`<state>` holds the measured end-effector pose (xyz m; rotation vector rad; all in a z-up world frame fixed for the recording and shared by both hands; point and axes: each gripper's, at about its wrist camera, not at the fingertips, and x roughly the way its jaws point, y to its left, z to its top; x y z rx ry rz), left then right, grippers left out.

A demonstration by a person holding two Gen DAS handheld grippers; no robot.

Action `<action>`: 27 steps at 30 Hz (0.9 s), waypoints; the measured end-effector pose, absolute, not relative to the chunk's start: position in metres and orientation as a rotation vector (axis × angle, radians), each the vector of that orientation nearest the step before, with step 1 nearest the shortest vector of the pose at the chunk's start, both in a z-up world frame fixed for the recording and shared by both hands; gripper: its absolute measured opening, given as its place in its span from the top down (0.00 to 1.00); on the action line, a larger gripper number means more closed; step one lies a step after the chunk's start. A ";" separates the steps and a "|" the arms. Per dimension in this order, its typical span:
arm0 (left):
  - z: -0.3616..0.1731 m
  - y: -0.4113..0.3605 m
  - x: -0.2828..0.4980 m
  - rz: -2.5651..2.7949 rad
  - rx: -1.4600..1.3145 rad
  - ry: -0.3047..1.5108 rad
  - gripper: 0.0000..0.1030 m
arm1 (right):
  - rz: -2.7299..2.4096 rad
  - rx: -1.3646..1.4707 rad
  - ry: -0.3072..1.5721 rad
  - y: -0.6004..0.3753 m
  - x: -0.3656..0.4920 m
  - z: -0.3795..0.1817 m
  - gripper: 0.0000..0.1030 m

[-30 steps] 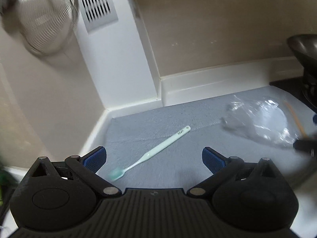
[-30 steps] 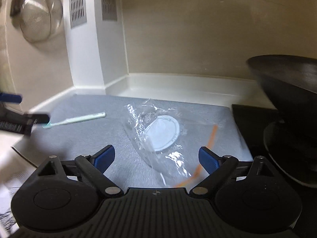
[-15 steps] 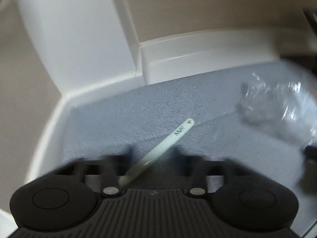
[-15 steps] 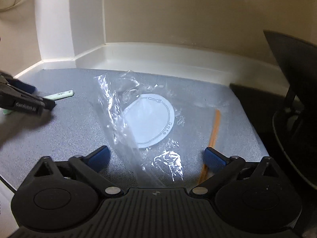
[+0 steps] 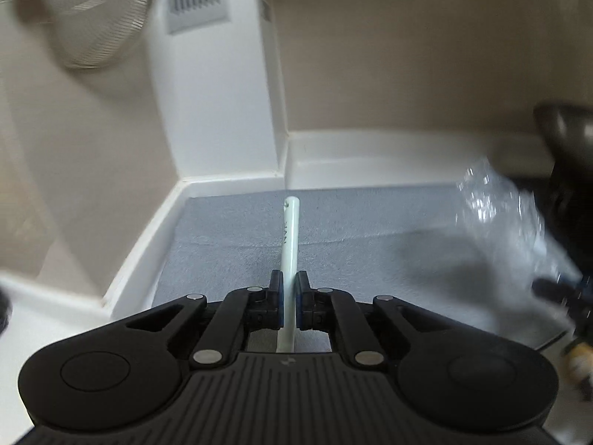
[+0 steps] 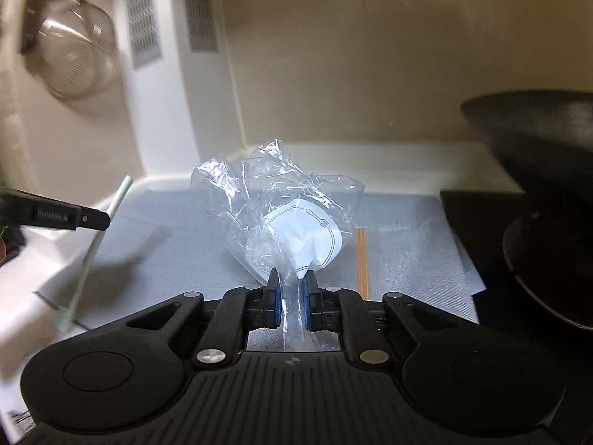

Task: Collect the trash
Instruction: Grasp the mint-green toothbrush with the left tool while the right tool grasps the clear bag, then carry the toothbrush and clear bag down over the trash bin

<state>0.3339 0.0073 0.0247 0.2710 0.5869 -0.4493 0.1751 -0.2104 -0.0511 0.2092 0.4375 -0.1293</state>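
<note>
Left claw (image 5: 290,302): clamped on toothbrush (image 5: 289,237); bristle end hidden beneath the claw.
Right claw (image 6: 291,302): pinching crumpled plastic bag (image 6: 281,215); bag blurred in left view.

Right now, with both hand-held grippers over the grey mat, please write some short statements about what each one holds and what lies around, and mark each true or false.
1. The left hand-held gripper is shut on the toothbrush. True.
2. The right hand-held gripper is open and holds nothing. False: it is shut on the clear plastic bag.
3. An orange straw lies on the grey mat. True.
4. The plastic bag has a red round label. False: the label is white.
5. A metal strainer hangs on the wall. True.
</note>
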 end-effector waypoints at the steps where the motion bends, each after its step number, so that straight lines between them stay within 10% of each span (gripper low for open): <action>1: 0.030 0.012 0.325 -0.451 0.253 0.580 0.95 | -0.115 0.210 0.429 -0.208 0.166 -0.047 0.88; 18: 0.098 0.067 0.147 -0.351 0.008 0.316 1.00 | 0.062 0.129 0.336 -0.174 0.077 -0.006 0.88; 27: 0.051 0.063 0.185 -0.299 0.015 0.443 1.00 | 0.047 0.098 0.386 -0.171 0.071 -0.018 0.88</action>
